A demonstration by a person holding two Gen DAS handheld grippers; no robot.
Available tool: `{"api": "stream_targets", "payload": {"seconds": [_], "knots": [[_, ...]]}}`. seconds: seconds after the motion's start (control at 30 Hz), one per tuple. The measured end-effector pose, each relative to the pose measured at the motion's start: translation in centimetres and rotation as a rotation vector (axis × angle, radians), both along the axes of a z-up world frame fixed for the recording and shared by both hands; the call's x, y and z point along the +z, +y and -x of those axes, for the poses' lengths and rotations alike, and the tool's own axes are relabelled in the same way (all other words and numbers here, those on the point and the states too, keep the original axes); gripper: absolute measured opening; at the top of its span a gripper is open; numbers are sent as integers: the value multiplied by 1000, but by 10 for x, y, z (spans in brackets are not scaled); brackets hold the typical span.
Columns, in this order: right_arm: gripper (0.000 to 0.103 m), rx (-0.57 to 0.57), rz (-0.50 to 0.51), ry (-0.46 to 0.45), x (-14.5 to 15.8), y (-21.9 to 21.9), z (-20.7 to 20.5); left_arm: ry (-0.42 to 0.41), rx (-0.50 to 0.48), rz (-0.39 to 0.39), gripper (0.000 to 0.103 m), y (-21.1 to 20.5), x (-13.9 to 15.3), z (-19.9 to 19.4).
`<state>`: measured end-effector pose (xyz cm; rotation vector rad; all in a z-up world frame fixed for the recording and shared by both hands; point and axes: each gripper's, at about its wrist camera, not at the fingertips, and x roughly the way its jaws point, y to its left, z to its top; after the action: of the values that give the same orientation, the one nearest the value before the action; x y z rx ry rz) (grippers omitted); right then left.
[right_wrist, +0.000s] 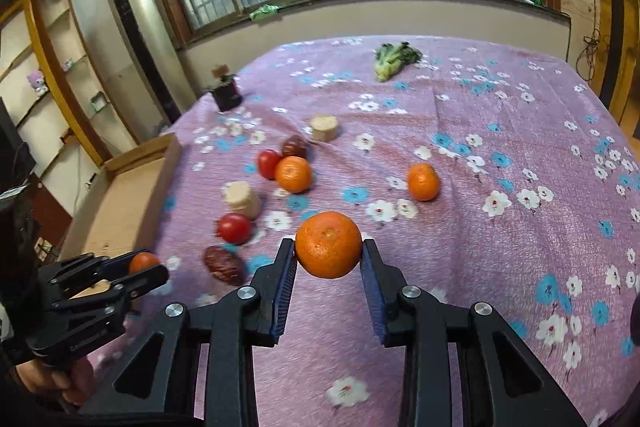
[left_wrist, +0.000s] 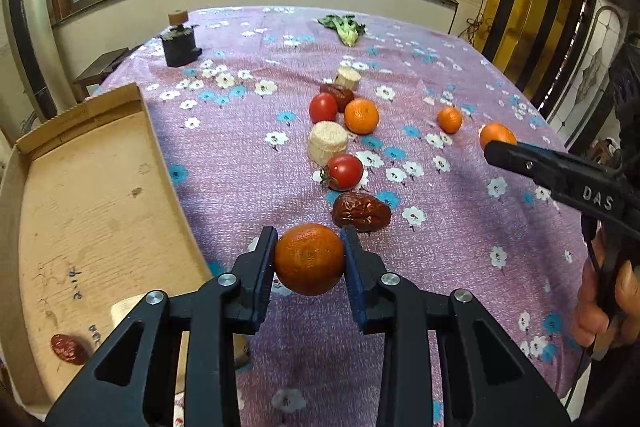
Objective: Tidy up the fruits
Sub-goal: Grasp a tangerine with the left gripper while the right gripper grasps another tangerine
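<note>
Each claw, left (left_wrist: pixel 309 259) and right (right_wrist: pixel 329 259), grips its own orange above the floral bench (left_wrist: pixel 460 227); keeping both squeezes gentle should carry them safely toward the cardboard tray (left_wrist: pixel 92 187) at left.

Four oranges (left_wrist: pixel 361 115), two tomatoes (left_wrist: pixel 345 171) (three dates (left_wrist: pixel 361 211))

Both grippers are matte black plastic linkages with triangular cut-outs and round silver screws at the pivots. The left gripper (left_wrist: pixel 309 259) and right gripper (right_wrist: pixel 329 255) carry ribbed blue finger pads (left_wrist: pixel 357 267). Raised letters "DAS" mark the right gripper's side at 3 o'clock in the left wrist view.
</note>
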<state>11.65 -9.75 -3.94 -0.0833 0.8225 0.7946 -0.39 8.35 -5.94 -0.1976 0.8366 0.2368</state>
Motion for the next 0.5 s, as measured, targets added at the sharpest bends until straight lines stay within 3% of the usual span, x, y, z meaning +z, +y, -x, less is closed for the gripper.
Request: {"api": "stream_targets", "payload": {"seconds": [0.5], "knots": [[33, 69, -42, -12, 13, 14, 41, -57, 71, -25, 29, 11, 22, 29]]}}
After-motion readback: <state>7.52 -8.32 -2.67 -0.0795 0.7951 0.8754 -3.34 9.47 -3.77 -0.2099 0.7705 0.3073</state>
